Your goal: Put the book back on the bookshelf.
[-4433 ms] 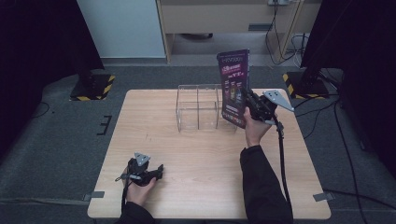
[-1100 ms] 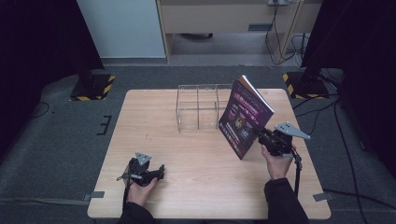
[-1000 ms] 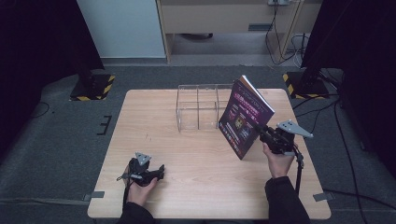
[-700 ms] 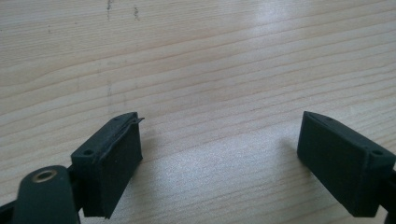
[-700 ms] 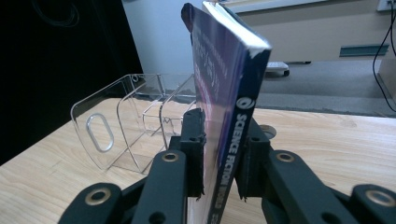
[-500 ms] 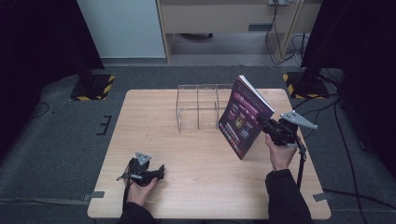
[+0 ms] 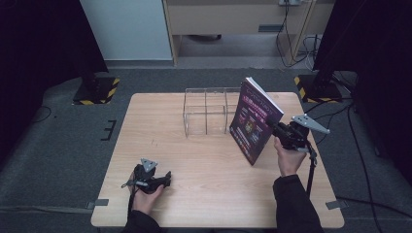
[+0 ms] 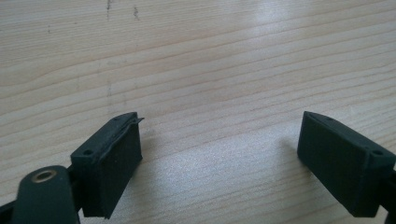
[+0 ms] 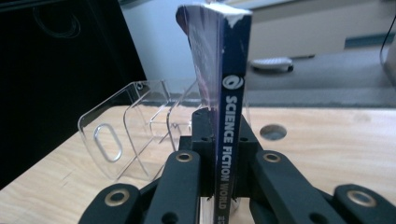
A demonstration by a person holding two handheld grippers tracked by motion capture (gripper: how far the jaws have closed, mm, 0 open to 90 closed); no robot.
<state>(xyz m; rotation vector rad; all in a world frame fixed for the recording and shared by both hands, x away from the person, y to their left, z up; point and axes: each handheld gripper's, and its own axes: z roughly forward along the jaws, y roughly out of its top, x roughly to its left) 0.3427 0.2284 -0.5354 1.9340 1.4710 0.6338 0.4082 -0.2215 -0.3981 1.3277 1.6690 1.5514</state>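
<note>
A purple-covered magazine stands tilted on its lower corner on the wooden table, right of a clear acrylic rack. My right gripper is shut on its right edge. In the right gripper view the jaws have just been closing and now pinch the dark spine, lettered "SCIENCE FICTION WORLD", from both sides; the right gripper points toward the rack. My left gripper lies at the near left of the table. In its own view the left gripper stands open over bare wood.
The rack has upright dividers and open slots. Black stands with yellow-striped bases flank the table on the floor. A round hole is in the tabletop past the magazine. A cable trails from the right gripper.
The magazine has come from upright beside the rack to a tilt nearer the right edge. Over the last second the right hand shifted slightly up and right. The left gripper has not moved.
</note>
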